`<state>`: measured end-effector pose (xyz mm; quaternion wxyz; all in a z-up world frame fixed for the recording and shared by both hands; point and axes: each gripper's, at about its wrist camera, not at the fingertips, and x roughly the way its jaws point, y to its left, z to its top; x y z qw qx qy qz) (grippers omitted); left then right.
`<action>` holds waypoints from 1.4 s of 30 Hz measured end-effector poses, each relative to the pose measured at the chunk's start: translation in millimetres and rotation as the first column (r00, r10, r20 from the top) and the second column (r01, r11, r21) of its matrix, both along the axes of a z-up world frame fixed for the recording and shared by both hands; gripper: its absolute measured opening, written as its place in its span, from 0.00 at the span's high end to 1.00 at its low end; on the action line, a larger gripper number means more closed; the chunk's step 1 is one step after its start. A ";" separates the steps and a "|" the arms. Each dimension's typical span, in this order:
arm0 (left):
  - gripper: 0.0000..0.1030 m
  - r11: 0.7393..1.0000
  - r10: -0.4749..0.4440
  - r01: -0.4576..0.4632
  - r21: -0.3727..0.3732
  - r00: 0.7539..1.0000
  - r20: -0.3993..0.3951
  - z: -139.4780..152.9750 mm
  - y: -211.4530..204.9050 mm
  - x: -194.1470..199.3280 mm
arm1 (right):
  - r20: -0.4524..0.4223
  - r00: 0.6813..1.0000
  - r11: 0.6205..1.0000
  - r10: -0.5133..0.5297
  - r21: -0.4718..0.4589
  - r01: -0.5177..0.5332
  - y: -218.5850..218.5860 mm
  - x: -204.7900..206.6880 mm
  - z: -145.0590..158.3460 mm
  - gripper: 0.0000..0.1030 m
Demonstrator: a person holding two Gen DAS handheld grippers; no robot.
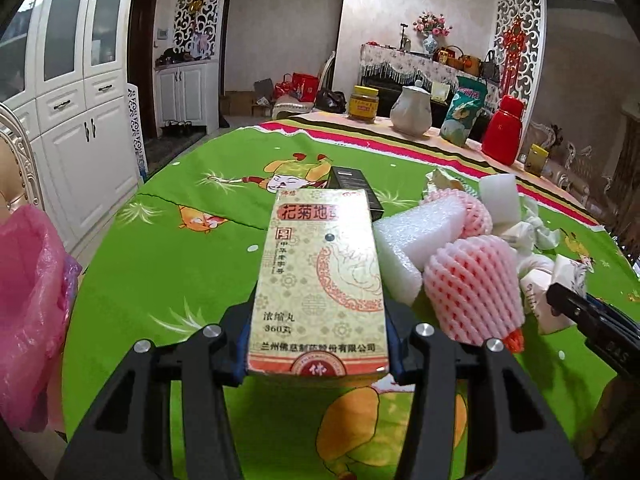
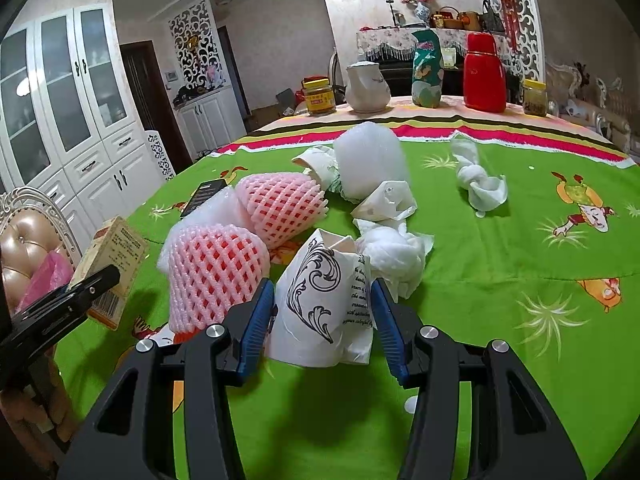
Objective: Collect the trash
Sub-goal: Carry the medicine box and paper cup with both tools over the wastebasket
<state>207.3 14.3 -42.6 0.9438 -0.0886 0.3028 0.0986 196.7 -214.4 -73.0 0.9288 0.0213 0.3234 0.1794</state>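
Note:
My left gripper (image 1: 318, 360) is shut on a yellow medicine box (image 1: 320, 280) and holds it above the green tablecloth (image 1: 180, 264). The box also shows in the right wrist view (image 2: 114, 256). My right gripper (image 2: 324, 316) has its blue pads (image 2: 256, 328) on both sides of a crumpled white paper cup (image 2: 324, 308) that rests on the cloth. Pink foam fruit nets (image 2: 212, 272) lie left of the cup, with white foam (image 2: 370, 160) and crumpled tissues (image 2: 394, 256) behind it. A pink trash bag (image 1: 28, 312) hangs at the table's left edge.
A black box (image 1: 354, 188) lies behind the medicine box. At the far edge stand a yellow jar (image 2: 318, 98), a white teapot (image 2: 366, 88), a green bag (image 2: 428, 72), a red flask (image 2: 484, 72). A knotted tissue (image 2: 480, 184) lies right. A chair (image 2: 28, 236) stands left.

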 end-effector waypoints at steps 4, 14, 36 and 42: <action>0.53 1.000 0.001 -0.001 0.004 1.000 0.027 4.3 -2.9 -10.9 | 0.016 1.000 1.000 0.005 -0.013 -0.004 3.4 -3.7 1.6 0.53; 0.53 1.000 0.000 0.000 -0.004 0.997 0.071 13.1 2.0 -44.7 | 0.070 0.997 0.999 0.025 -0.038 -0.022 11.1 -12.5 6.8 0.53; 0.53 0.993 0.046 -0.061 0.102 0.989 0.143 36.7 65.4 -124.9 | 0.206 0.943 0.962 0.260 -0.135 -0.236 84.3 -75.7 37.2 0.53; 0.53 0.990 0.073 -0.091 0.109 0.985 0.157 43.3 83.7 -141.3 | 0.209 0.923 0.944 0.323 -0.141 -0.299 114.3 -86.8 42.5 0.53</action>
